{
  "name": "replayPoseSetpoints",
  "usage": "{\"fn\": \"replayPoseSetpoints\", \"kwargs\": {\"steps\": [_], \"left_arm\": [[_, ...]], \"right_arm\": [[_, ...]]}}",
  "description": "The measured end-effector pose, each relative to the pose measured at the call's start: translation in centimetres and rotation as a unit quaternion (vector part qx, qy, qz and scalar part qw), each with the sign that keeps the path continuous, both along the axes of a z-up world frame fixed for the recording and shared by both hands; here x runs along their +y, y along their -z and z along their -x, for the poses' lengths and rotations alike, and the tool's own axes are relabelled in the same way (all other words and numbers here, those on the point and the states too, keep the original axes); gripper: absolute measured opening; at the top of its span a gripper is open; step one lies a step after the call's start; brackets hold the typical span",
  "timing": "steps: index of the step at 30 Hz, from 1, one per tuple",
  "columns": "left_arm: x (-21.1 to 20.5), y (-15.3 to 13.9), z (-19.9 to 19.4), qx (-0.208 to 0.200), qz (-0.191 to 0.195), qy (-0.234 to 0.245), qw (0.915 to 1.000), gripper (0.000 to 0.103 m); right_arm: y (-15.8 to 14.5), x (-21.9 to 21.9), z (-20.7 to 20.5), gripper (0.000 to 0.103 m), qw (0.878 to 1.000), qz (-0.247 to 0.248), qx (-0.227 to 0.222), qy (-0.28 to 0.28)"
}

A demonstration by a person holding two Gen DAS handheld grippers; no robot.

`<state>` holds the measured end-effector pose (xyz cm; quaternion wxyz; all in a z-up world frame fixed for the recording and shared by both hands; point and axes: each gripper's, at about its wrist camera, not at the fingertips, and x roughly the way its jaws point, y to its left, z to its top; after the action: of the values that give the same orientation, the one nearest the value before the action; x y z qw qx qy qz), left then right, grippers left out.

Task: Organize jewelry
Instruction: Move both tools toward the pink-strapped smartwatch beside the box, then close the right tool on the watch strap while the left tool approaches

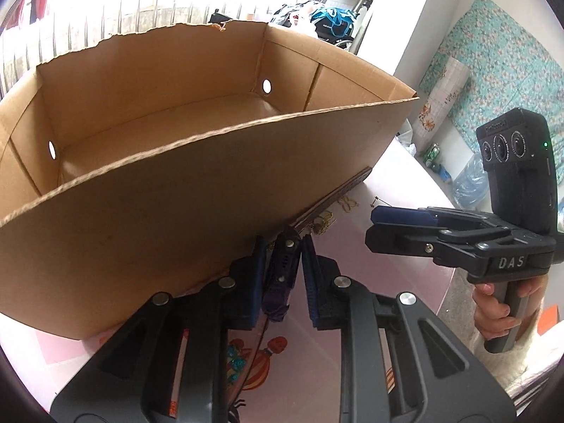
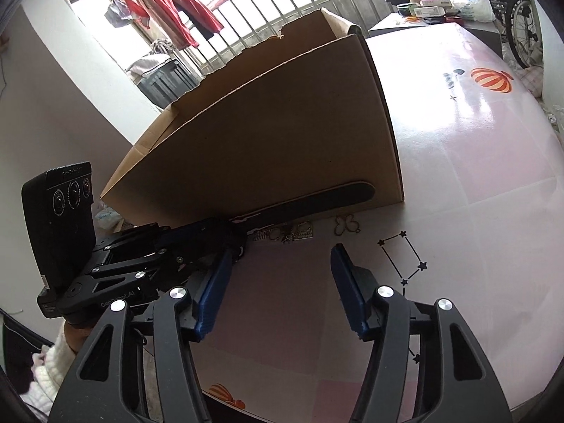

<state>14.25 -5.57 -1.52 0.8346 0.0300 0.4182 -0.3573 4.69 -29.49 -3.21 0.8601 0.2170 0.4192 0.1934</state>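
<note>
Corrugated cardboard box (image 1: 148, 190), ribbed blue left gripper (image 1: 282, 268) clenched on a purple strap (image 1: 280, 282), right gripper (image 2: 282, 282) released.

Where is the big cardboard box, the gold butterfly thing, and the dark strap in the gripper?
cardboard box (image 2: 282, 141): right wrist view, on its near outer wall.
gold butterfly piece (image 2: 347, 225): right wrist view, on its looped wings, on the table.
dark strap (image 1: 282, 275): left wrist view, on its studded middle, between the blue pads.

Brown cardboard box (image 1: 148, 218) on pink tablecloth (image 2: 458, 162) (orange balloon prints).
</note>
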Motion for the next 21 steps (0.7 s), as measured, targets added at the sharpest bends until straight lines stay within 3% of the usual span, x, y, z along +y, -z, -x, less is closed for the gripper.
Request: {"fn": "replayPoseSetpoints", "kwargs": {"steps": [6,9,14,18,21], "left_arm": [[0.0,0.5,0.1,0.004,-0.021,0.029,0.9994,0.021],[-0.4,0.3,0.4,-0.004,-0.031,0.033,0.9990,0.013],[0.5,-0.2,-0.2,0.047,0.050,0.042,0.9968,0.013],[1.8,-0.1,-0.5,0.093,0.116,0.060,0.9870,0.013],[2.0,-0.3,-0.1,0.096,0.128,0.069,0.9848,0.013]], "right_arm": [[0.8,0.9,-1.0,0.047,1.000,-0.008,0.019,0.001],[0.7,1.3,-1.1,0.047,1.000,-0.013,0.021,-0.001],[0.6,0.8,-1.2,0.047,0.998,-0.064,0.027,-0.007],[0.8,-0.3,-1.2,0.048,0.993,-0.114,0.032,-0.004],[1.2,-0.5,-1.3,0.050,0.988,-0.150,0.032,-0.013]]}}
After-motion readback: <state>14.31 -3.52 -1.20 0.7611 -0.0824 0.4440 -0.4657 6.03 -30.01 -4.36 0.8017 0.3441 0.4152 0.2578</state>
